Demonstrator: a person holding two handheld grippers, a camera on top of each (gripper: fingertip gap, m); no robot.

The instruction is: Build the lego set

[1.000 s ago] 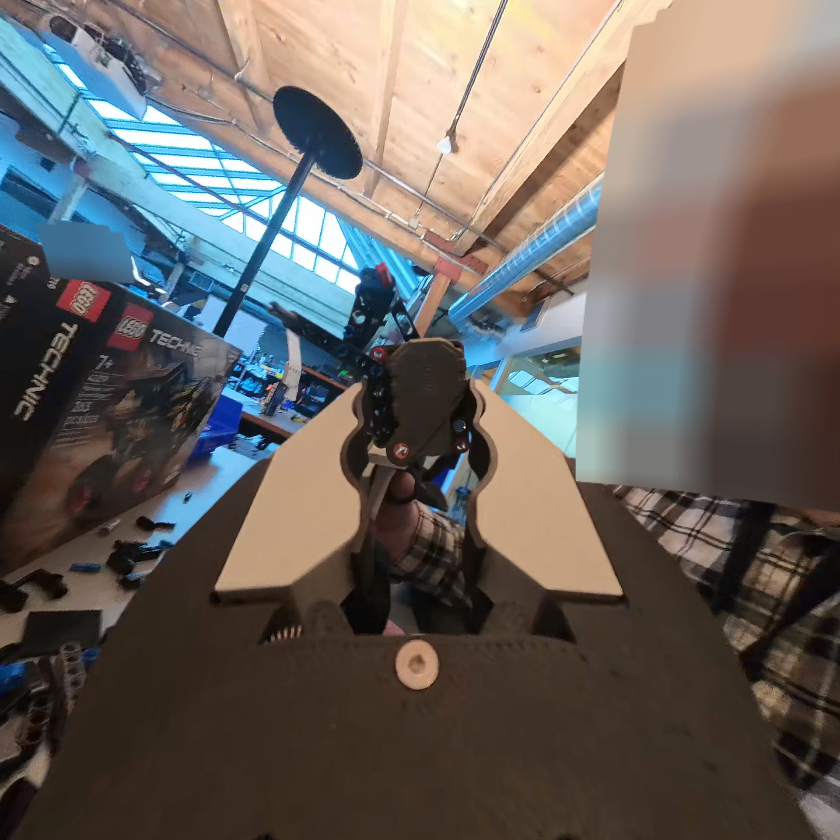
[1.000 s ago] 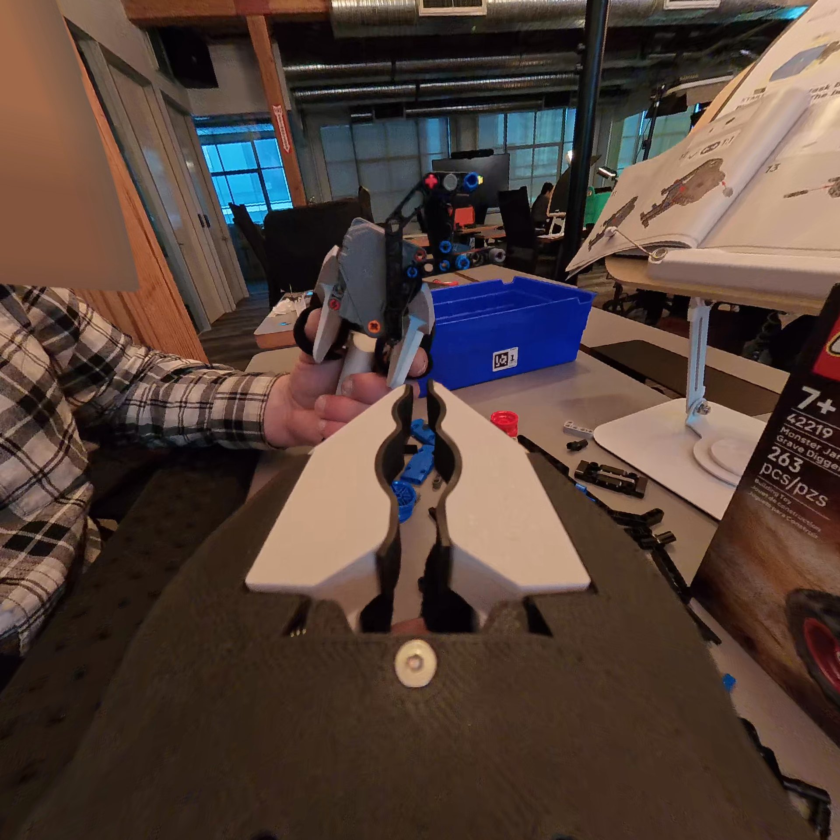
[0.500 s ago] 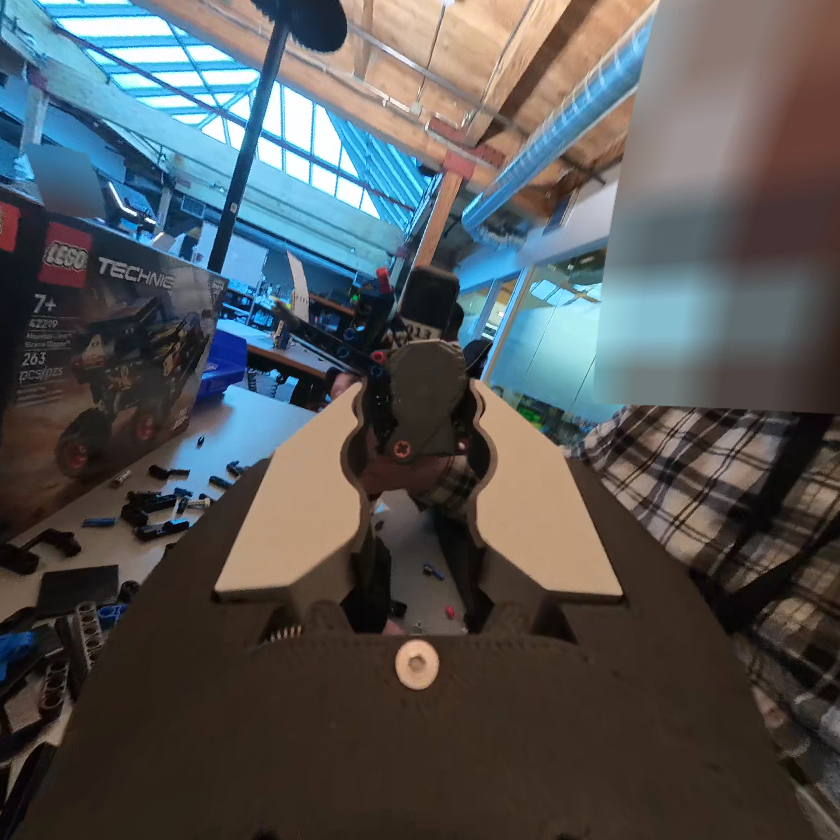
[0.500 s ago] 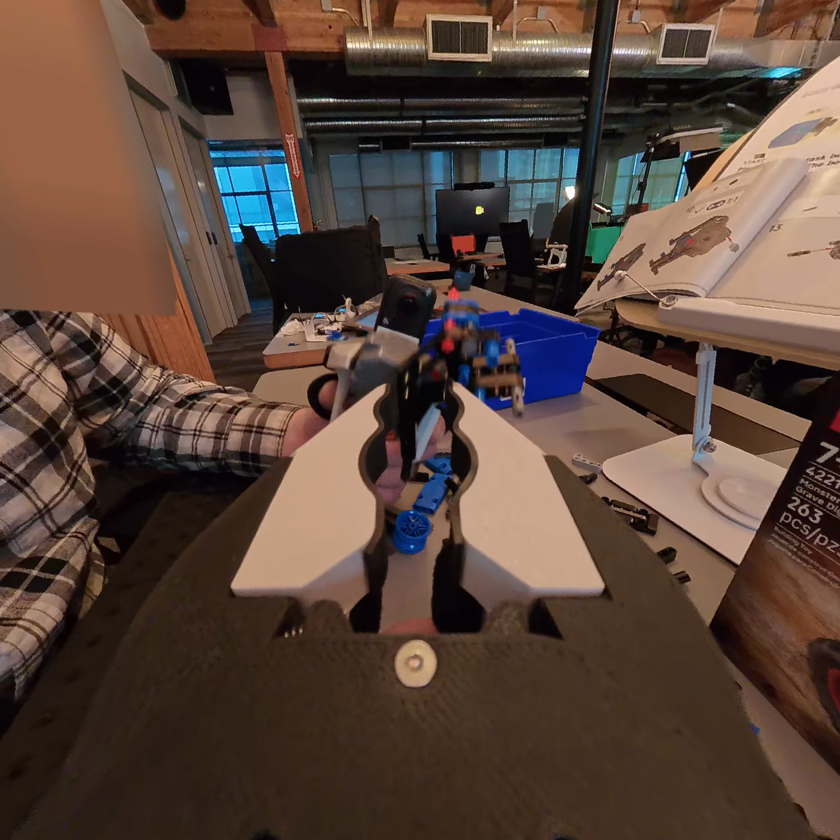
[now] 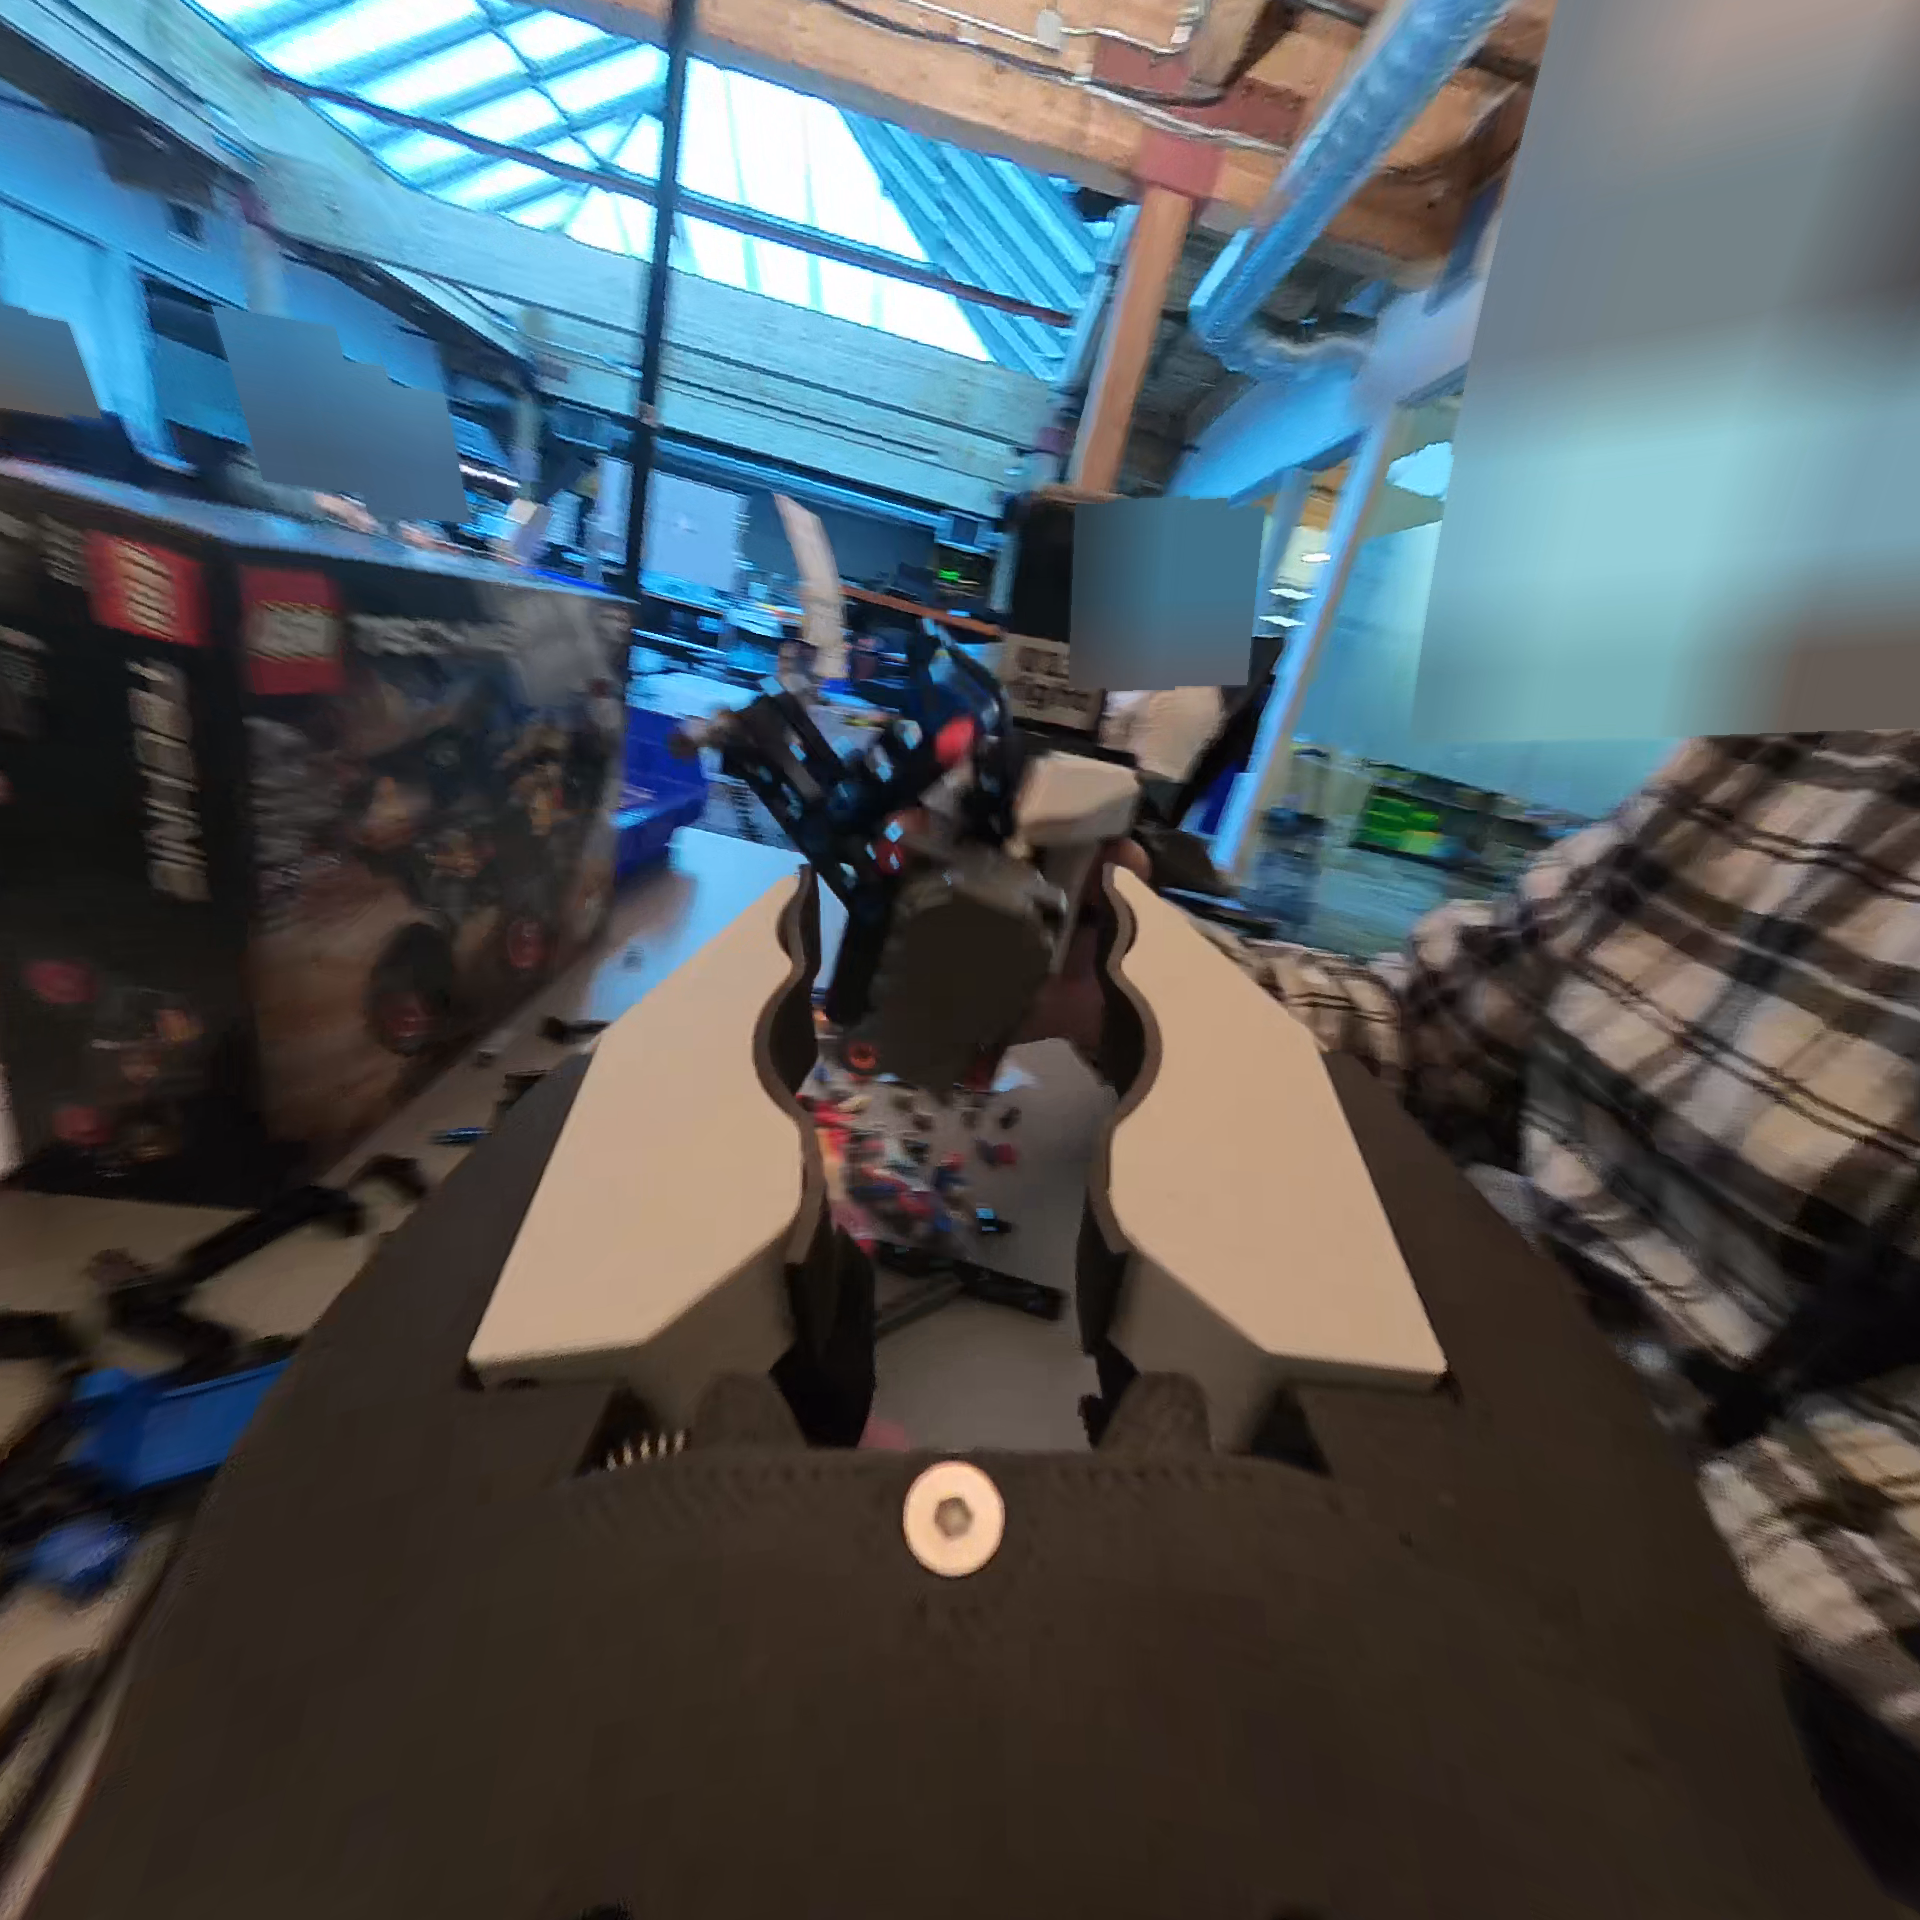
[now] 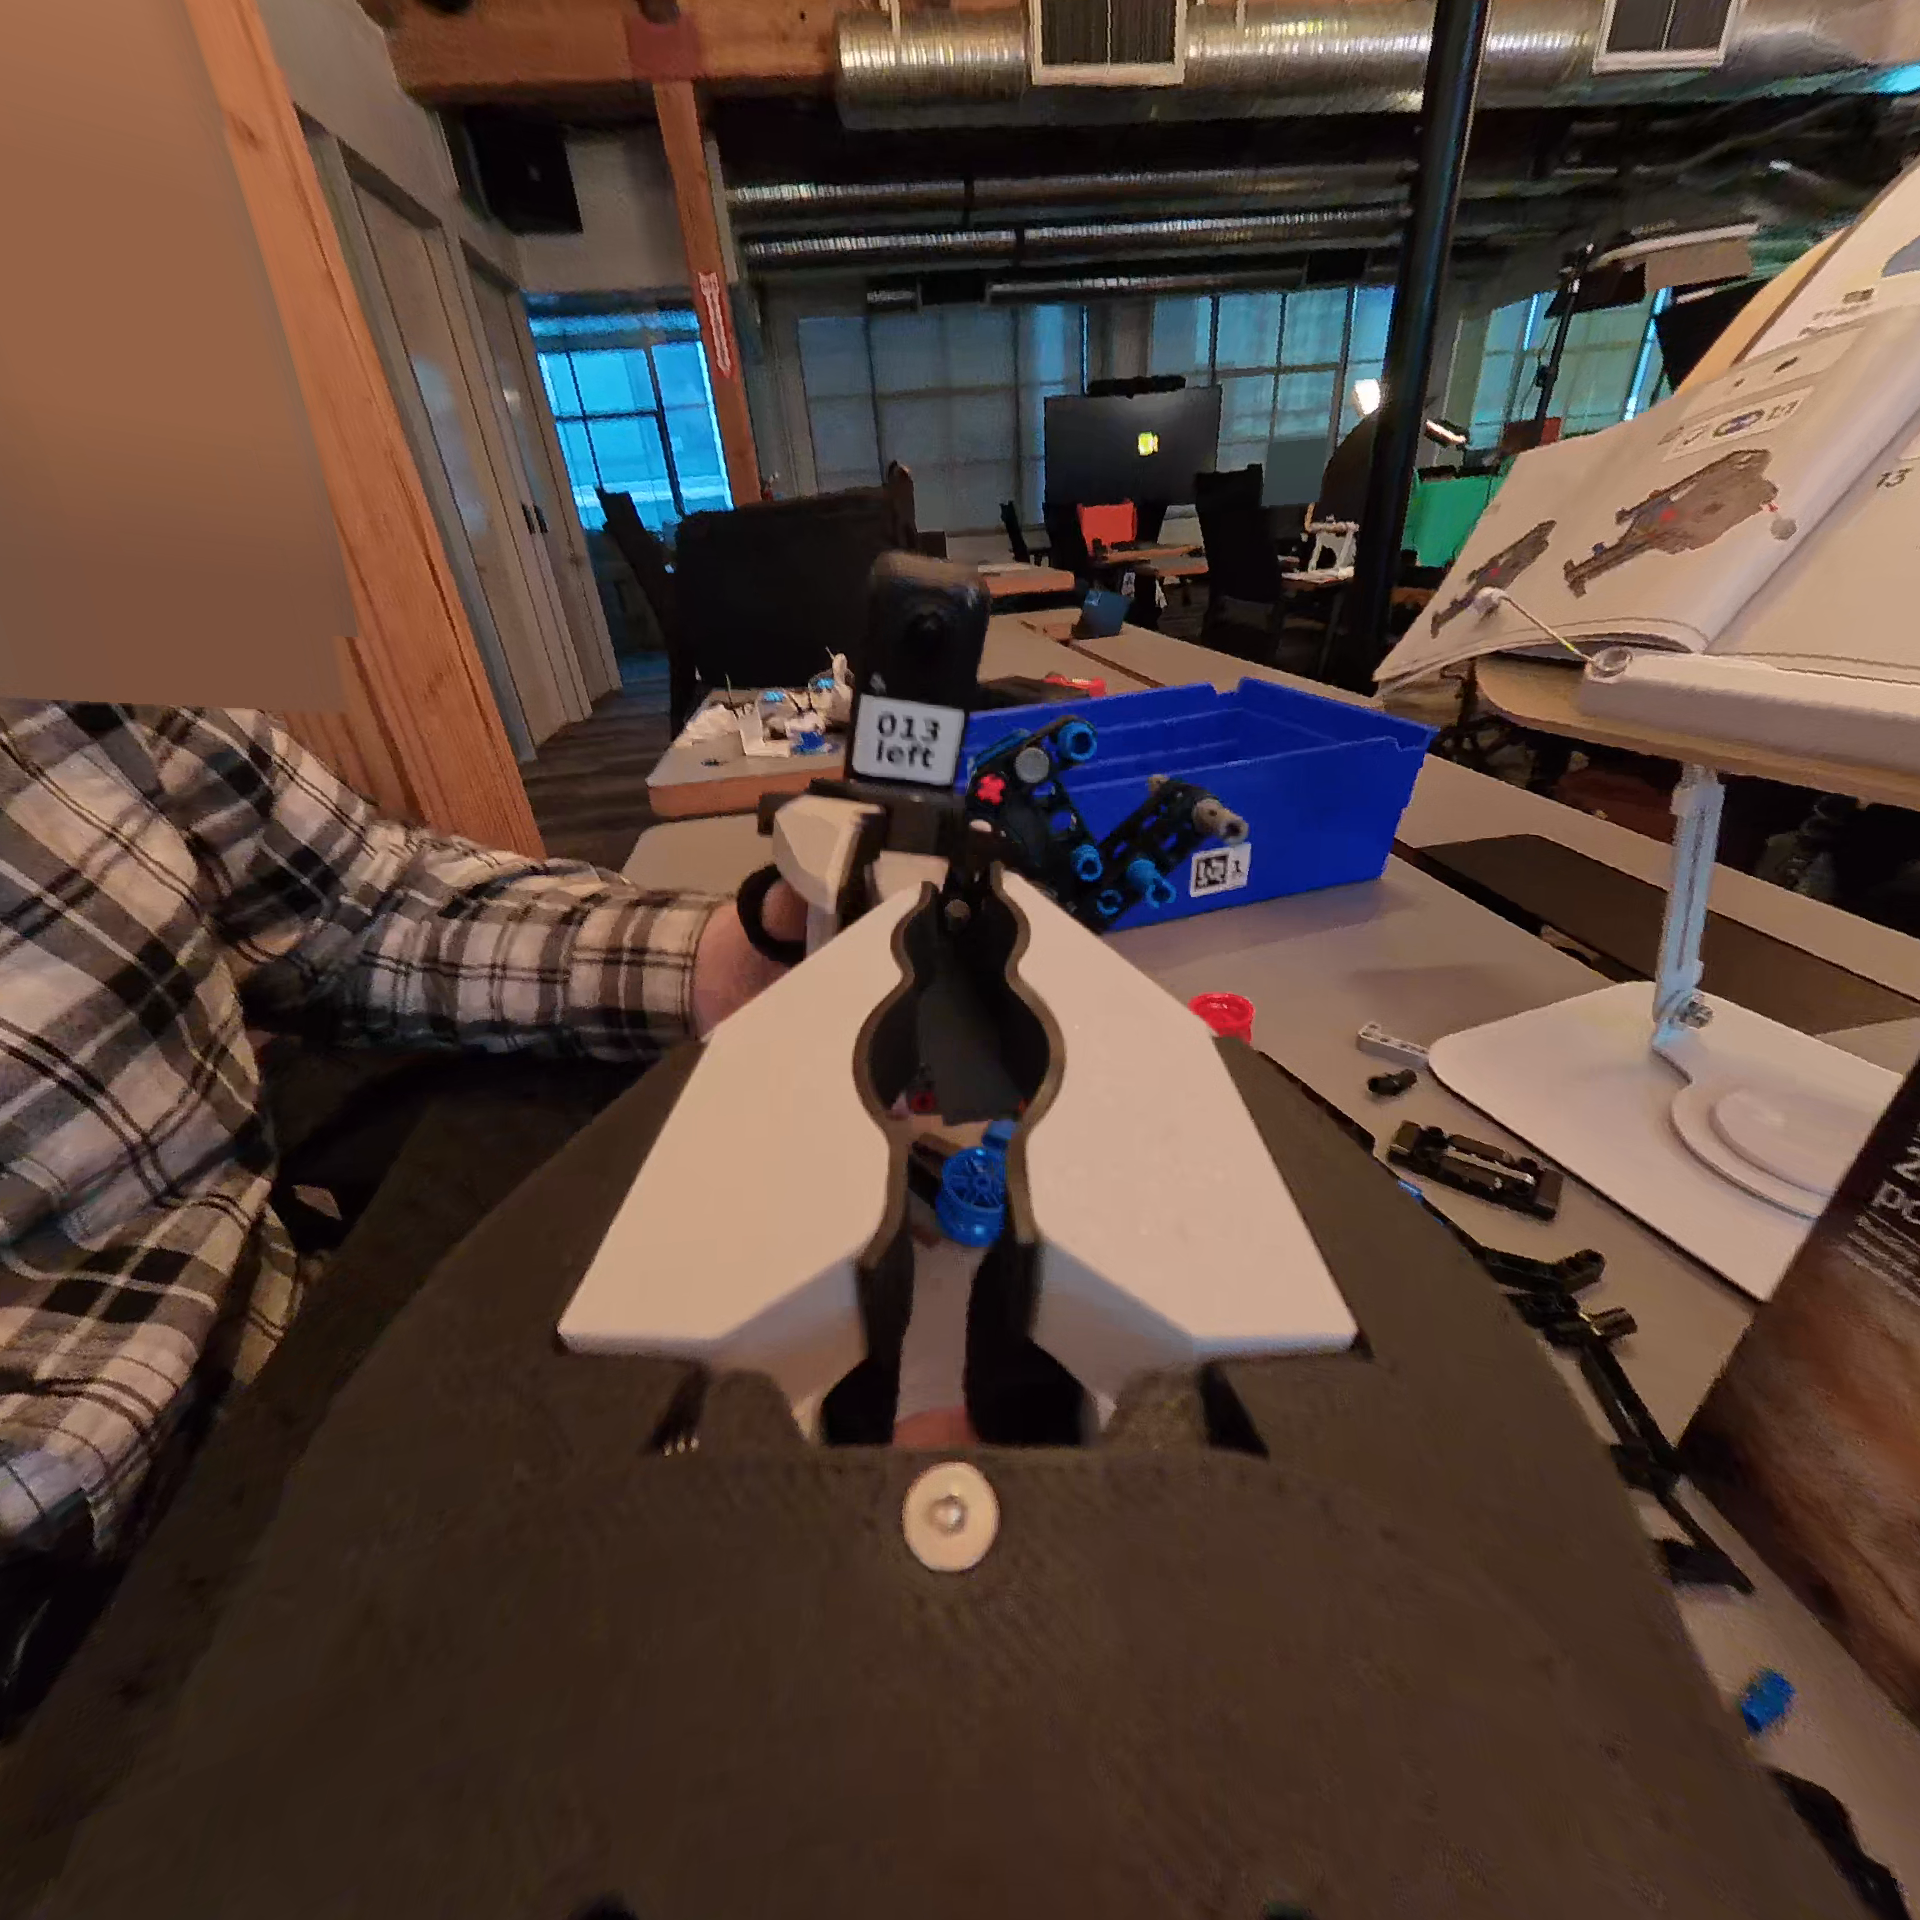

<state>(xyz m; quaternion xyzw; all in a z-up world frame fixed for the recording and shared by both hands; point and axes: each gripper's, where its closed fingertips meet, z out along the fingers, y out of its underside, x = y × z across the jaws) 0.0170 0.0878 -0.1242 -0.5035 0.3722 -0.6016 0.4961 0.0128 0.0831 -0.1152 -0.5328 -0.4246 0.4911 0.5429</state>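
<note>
Right gripper (image 6: 961, 914) pinching black studded lego assembly (image 6: 1081, 831) | left gripper (image 5: 951, 914) gaping | matte white fingers

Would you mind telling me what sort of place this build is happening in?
Probably a shared loft-style workshop or office: exposed ceiling ducts, rows of desks and chairs behind, and a worktable holding a blue parts bin.

Open-plan workshop office: exposed ducts (image 6: 1039, 62) overhead (timber beams too), desks, monitor (image 6: 1132, 442) at 12 o'clock, skylights (image 5: 727, 135).
</note>
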